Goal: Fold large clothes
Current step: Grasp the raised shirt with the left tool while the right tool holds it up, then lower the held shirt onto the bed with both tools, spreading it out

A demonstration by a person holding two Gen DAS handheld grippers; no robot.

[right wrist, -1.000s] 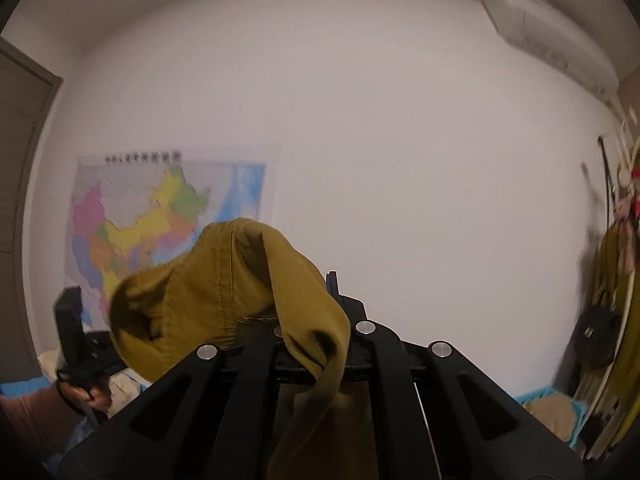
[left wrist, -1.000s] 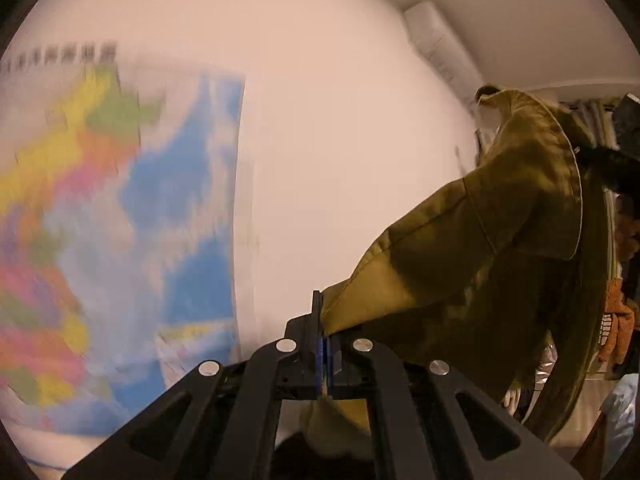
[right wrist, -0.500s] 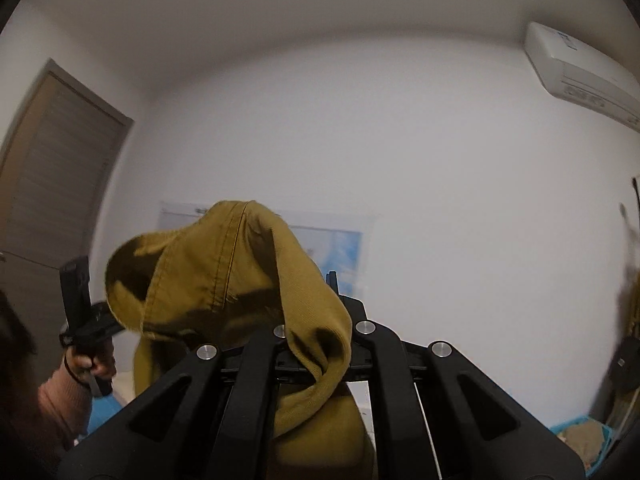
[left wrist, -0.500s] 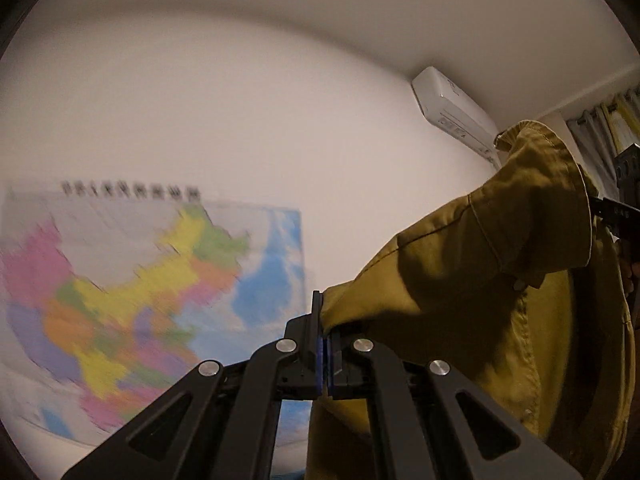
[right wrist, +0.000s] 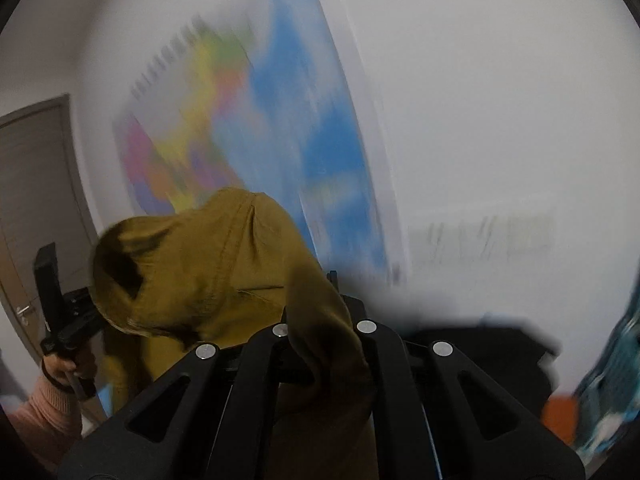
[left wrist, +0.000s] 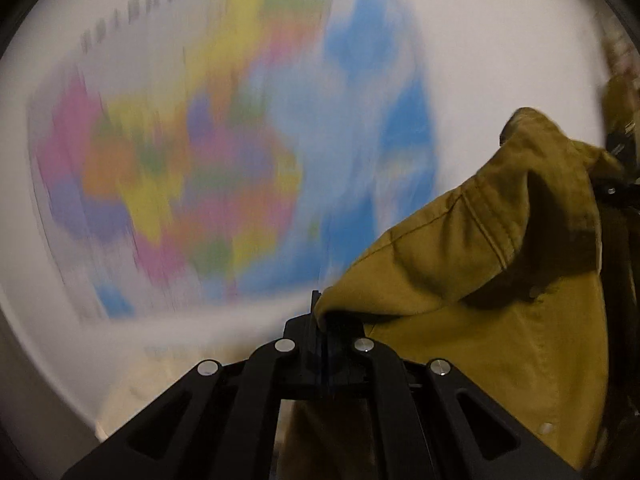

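A large mustard-yellow shirt (left wrist: 480, 280) hangs in the air between the two grippers. My left gripper (left wrist: 322, 320) is shut on an edge of the shirt, which spreads to the right and down. In the right wrist view the shirt (right wrist: 224, 264) drapes over my right gripper (right wrist: 320, 312), which is shut on it; its fingertips are hidden by the fabric. The left gripper (right wrist: 60, 320) and the hand holding it show at the far left of the right wrist view. The right gripper's body (left wrist: 616, 184) shows at the right edge of the left wrist view.
A colourful wall map (left wrist: 224, 152) hangs on the white wall ahead, blurred by motion; it also shows in the right wrist view (right wrist: 260, 140). A brown door (right wrist: 36, 208) is at the left. A dark object (right wrist: 480, 352) and a teal and orange item (right wrist: 600, 400) lie low at the right.
Both cameras have swung downward fast, so the ceiling and air conditioner have left view and the map now fills the frames, blurred. Both grippers still hold the shirt.
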